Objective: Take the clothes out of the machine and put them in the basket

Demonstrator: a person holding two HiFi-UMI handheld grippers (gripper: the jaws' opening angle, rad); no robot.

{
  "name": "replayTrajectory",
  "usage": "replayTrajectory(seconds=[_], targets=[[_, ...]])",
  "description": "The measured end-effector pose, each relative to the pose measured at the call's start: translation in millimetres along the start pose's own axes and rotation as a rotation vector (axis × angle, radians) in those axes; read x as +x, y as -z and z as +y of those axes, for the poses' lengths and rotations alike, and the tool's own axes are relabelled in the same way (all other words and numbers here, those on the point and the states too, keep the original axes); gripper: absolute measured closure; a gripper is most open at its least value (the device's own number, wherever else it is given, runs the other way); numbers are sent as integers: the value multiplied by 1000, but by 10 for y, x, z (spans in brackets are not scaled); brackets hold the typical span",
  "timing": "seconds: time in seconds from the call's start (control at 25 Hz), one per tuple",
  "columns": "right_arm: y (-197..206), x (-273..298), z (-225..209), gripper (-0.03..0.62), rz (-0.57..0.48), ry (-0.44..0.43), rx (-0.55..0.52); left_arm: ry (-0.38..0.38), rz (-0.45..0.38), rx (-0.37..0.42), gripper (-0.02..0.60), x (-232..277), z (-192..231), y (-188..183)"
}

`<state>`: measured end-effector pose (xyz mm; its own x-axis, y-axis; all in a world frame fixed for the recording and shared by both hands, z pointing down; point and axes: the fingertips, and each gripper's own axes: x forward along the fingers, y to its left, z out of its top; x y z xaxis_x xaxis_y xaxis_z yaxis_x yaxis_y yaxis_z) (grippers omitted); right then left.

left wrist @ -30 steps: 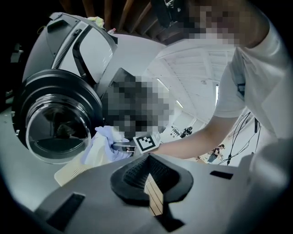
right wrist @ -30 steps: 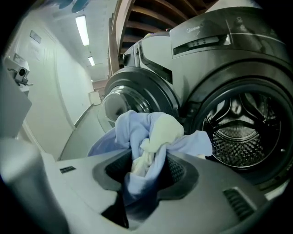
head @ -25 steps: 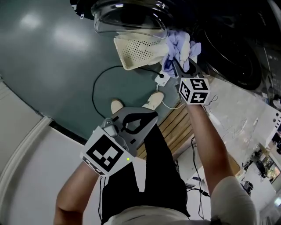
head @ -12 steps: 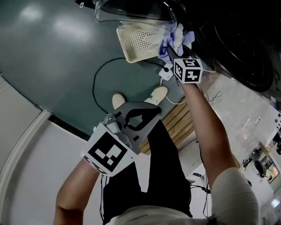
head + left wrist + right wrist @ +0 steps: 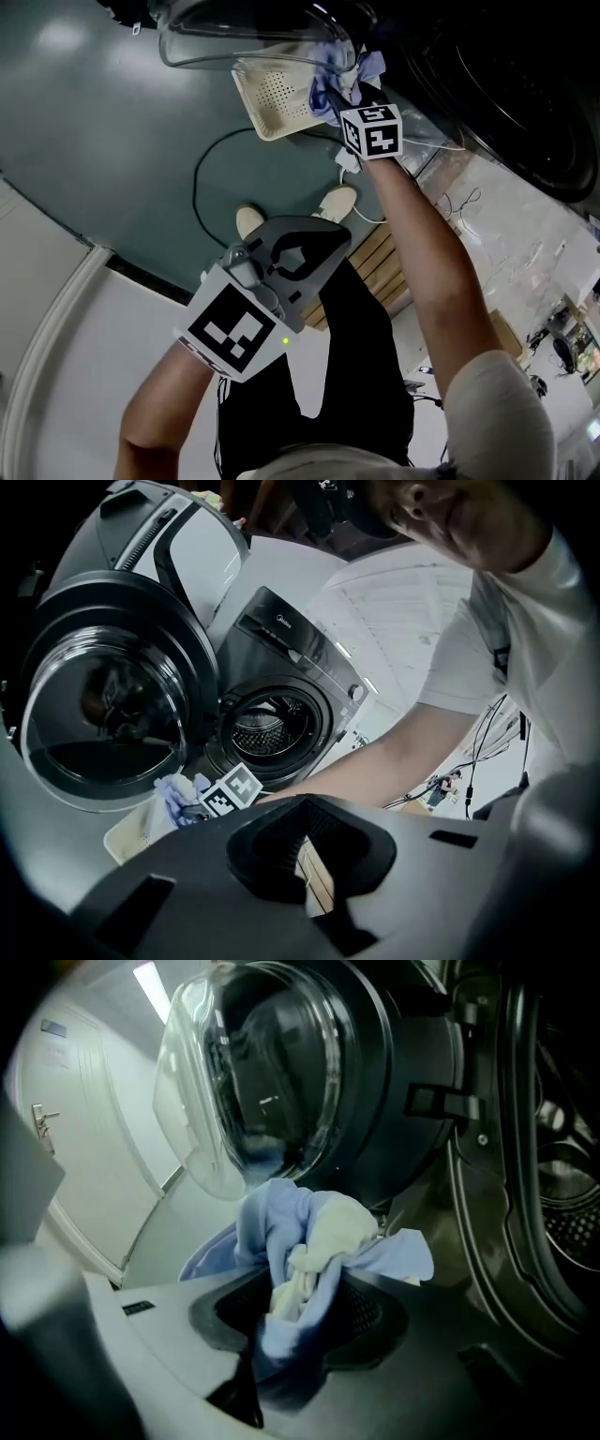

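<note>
My right gripper (image 5: 335,94) is shut on a bundle of light blue and white cloth (image 5: 343,73), which hangs at the right edge of the cream perforated basket (image 5: 267,94) on the floor. In the right gripper view the cloth (image 5: 309,1232) fills the jaws and spills over them. Just behind stands the machine's open glass door (image 5: 253,1082), with the drum opening (image 5: 562,1194) to the right. My left gripper (image 5: 333,242) hovers low over the person's legs, well back from the basket, shut with nothing in it. From it I see the drum (image 5: 267,728), the door (image 5: 103,714) and the cloth (image 5: 178,794).
A black cable (image 5: 202,178) loops over the teal floor to a white plug (image 5: 347,161) beside the basket. The person's shoes (image 5: 248,223) and a wooden slatted panel (image 5: 375,267) lie below. A pale wall runs along the lower left.
The right gripper has carried the cloth down and to the upper left in the head view, from in front of the machine to the basket's edge. The left gripper has barely shifted.
</note>
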<state>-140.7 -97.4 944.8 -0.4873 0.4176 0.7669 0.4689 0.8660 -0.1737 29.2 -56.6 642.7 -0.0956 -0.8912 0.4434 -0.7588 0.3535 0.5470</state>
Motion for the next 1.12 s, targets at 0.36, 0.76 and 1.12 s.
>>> replayTrajectory(seconds=[0.36,0.76,1.12], targets=[[209,390,-162,419,39,-44,40,-2,32,37,583,349,205,-86],[323,652,-234,383,53,-88,41,-6,27,27,583,517,417,-59],[344,564,-188,382,59,-101,38,13,30,29,583,561,395,-126]])
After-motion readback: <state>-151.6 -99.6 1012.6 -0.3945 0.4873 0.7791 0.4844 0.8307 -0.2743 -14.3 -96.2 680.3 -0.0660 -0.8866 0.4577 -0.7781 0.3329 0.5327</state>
